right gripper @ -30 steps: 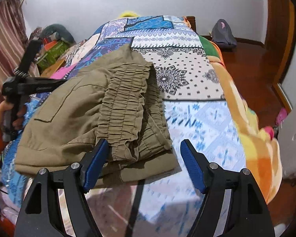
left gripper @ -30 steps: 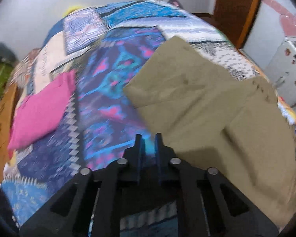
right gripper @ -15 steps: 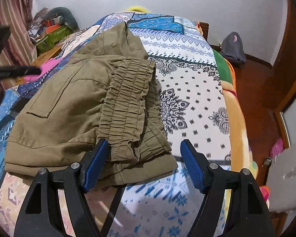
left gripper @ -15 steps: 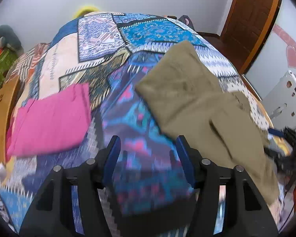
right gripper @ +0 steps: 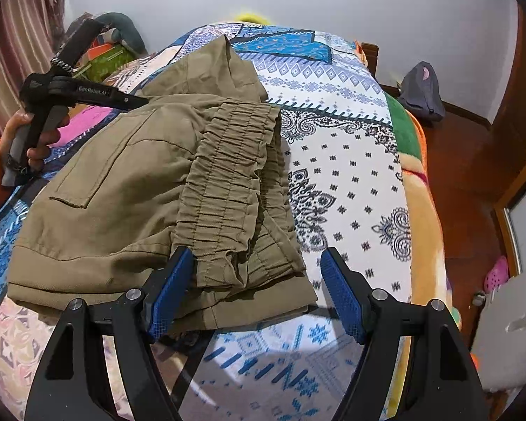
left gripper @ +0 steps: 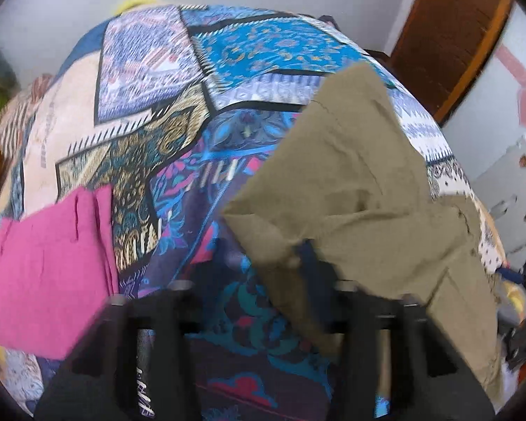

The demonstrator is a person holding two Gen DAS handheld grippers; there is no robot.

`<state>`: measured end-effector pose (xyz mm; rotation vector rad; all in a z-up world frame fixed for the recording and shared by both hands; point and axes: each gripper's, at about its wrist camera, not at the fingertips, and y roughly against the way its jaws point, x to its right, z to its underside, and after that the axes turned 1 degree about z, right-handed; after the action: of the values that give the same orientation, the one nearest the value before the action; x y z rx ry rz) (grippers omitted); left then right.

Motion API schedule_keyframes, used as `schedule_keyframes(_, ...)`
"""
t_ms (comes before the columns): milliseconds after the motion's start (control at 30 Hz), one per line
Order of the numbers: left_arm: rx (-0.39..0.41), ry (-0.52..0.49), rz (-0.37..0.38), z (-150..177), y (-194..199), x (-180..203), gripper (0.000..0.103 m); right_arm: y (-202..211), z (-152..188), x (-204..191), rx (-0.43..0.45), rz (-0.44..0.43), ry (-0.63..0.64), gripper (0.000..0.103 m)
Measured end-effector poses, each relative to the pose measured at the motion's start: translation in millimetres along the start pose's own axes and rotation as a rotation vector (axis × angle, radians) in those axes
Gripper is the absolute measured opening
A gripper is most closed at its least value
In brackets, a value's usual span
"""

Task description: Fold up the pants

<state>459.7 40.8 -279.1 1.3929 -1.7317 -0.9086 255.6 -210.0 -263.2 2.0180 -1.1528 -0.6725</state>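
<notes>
Olive-khaki pants [right gripper: 150, 189] lie partly folded on the patterned bedspread, elastic waistband [right gripper: 228, 182] nearest the right wrist camera. My right gripper [right gripper: 252, 291] is open, its blue pads either side of the waistband's near edge, not closed on it. In the left wrist view, blurred by motion, the pants [left gripper: 361, 203] fill the right side. My left gripper [left gripper: 259, 280] is open; its right finger [left gripper: 310, 263] is at the pants' folded corner. The left gripper [right gripper: 136, 100] also shows from the right wrist view, its tip at the pants' far left edge.
A folded pink garment [left gripper: 45, 266] lies on the bed to the left of the pants. The patchwork bedspread [left gripper: 228, 56] covers the bed. A wooden door [left gripper: 449, 28] and white appliance [left gripper: 512, 189] stand right. A dark bag [right gripper: 420, 91] sits on the floor.
My left gripper opened from shut, then moved right and in to the pants' folded corner. My right gripper stayed open at the waistband, shifting slightly closer.
</notes>
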Motion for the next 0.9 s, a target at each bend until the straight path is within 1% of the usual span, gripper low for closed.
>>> schedule_keyframes(33, 0.009, -0.011, -0.007, 0.7, 2.4, 3.0, 0.013, -2.6, -1.9, 0.5, -0.002, 0.003, 0.001, 0.071)
schedule_keyframes(67, 0.020, -0.023, -0.034, 2.3, 5.6, 6.7, 0.012, -4.6, -3.9, 0.9, -0.004, 0.009, 0.004, 0.071)
schedule_keyframes(100, 0.025, -0.031, -0.045, 2.8, 7.1, 7.6, 0.009, -7.1, -6.9, 1.5, -0.005, 0.016, 0.010, 0.071)
schedule_keyframes(167, 0.031, -0.033, -0.073, 7.4, 14.6, 6.7, 0.008, -11.4, -12.4, 1.7, -0.009, 0.031, 0.024, 0.071)
schedule_keyframes(267, 0.024, 0.018, -0.077, 19.9, 31.0, -6.7, 0.008, -19.0, -22.5, 2.5, -0.017, 0.046, 0.046, 0.071)
schedule_keyframes(333, 0.017, 0.044, -0.094, 32.9, 44.7, -15.4, 0.008, -26.7, -32.7, 1.0, -0.026, 0.048, 0.063, 0.071)
schedule_keyframes(367, 0.020, 0.040, -0.117, 43.5, 55.2, -18.2, 0.008, -30.6, -38.7, -0.9, -0.030, 0.047, 0.071, 0.071)
schedule_keyframes(467, 0.027, 0.060, -0.153, 72.9, 78.6, -25.8, 0.008, -40.6, -53.7, -11.4, -0.032, 0.039, 0.098, 0.071)
schedule_keyframes(600, 0.007, 0.175, -0.140, 117.5, 101.5, -42.0, 0.008, -54.7, -70.2, -26.3, -0.025, 0.016, 0.125, 0.071)
schedule_keyframes(700, 0.013, 0.182, -0.150, 146.6, 115.1, -40.2, 0.008, -63.8, -81.6, -36.7, -0.024, 0.003, 0.134, 0.071)
schedule_keyframes(767, 0.017, 0.174, -0.159, 159.0, 123.8, -36.9, 0.008, -65.4, -87.2, -43.4, -0.026, 0.007, 0.141, 0.071)
schedule_keyframes(833, 0.026, 0.150, -0.177, 164.3, 132.8, -32.3, 0.008, -62.4, -91.6, -48.8, -0.021, 0.033, 0.155, 0.071)
schedule_keyframes(867, 0.033, 0.137, -0.193, 164.8, 139.0, -30.7, 0.008, -55.9, -92.6, -52.1, -0.011, 0.054, 0.161, 0.070)
schedule_keyframes(900, 0.041, 0.135, -0.211, 165.2, 143.7, -30.5, 0.008, -48.0, -92.1, -54.4, 0.003, 0.055, 0.162, 0.070)
